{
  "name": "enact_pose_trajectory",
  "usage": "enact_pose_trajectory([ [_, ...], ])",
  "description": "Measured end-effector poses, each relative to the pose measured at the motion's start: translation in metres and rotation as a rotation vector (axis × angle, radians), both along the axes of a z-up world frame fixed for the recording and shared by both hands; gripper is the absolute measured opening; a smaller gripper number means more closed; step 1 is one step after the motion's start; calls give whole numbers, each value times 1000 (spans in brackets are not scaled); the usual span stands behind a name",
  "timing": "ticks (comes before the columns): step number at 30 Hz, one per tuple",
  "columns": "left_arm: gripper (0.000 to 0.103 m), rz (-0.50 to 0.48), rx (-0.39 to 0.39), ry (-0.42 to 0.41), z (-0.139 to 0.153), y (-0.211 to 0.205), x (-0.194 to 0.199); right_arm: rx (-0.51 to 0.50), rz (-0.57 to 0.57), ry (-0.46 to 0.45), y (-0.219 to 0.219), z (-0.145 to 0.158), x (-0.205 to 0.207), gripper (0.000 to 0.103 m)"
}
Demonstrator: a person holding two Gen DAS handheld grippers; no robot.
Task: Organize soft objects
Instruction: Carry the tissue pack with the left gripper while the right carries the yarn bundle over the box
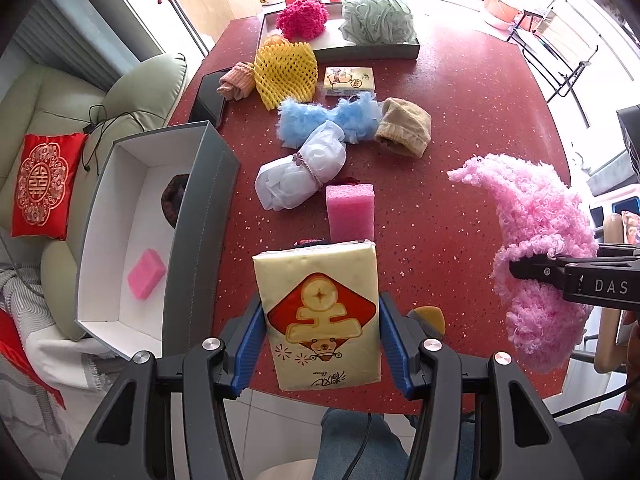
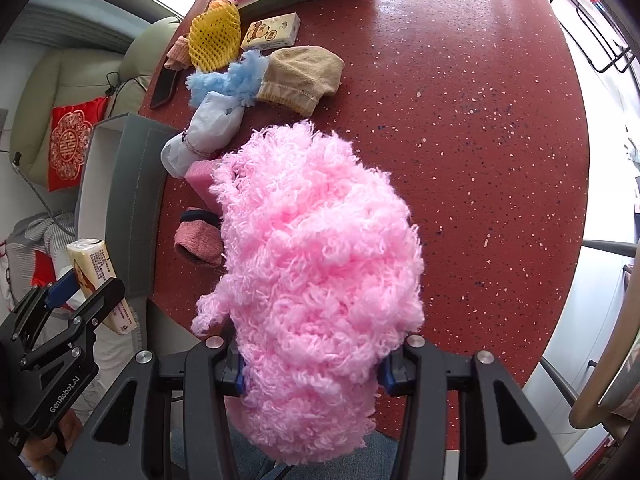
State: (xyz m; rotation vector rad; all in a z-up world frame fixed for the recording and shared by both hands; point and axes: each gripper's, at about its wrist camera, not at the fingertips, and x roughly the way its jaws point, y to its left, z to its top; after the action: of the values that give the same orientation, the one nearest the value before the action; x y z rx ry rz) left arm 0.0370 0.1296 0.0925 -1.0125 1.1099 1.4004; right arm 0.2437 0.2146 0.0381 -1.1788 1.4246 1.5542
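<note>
At the left, the open grey box (image 1: 200,216) hangs over the tabletop (image 1: 460,128) edge, a pink sponge (image 1: 146,274) already inside. The left gripper (image 1: 320,332) clamps its fingers on the tissue pack (image 1: 320,312), probably bound there. At the right, the right gripper (image 2: 312,364) pinches the pink fluffy bundle (image 2: 316,264), lifted clear of the pile.

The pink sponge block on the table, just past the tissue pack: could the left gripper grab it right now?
Probably not. The left gripper is already shut on the tissue pack, so its jaws are full. The pink sponge block lies close ahead with nothing on top; the pack would have to be put down first.
</note>
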Motion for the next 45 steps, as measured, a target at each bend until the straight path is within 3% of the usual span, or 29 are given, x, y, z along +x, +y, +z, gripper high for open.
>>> enact_pose_trajectory([
  [7, 55, -7, 8, -12, 0, -1, -7, 11, -7, -18, -1, 2, -5, 50],
  [14, 55, -62, 37, -9, 1, 5, -21, 31, -94, -40, -1, 5, -11, 50],
  [22, 55, -121, 58, -6, 1, 16, -71, 70, -246, -36, -8, 14, -43, 50],
  [25, 55, -104, 69, -33, 1, 16, -95, 90, -245, -55, -11, 20, -61, 50],
  [34, 55, 152, 139, -69, 1, 10, -188, 114, -128, -132, 5, 31, -127, 50],
  [45, 55, 424, 117, -71, -27, -10, -280, 167, 190, -61, 40, 55, -290, 51],
])
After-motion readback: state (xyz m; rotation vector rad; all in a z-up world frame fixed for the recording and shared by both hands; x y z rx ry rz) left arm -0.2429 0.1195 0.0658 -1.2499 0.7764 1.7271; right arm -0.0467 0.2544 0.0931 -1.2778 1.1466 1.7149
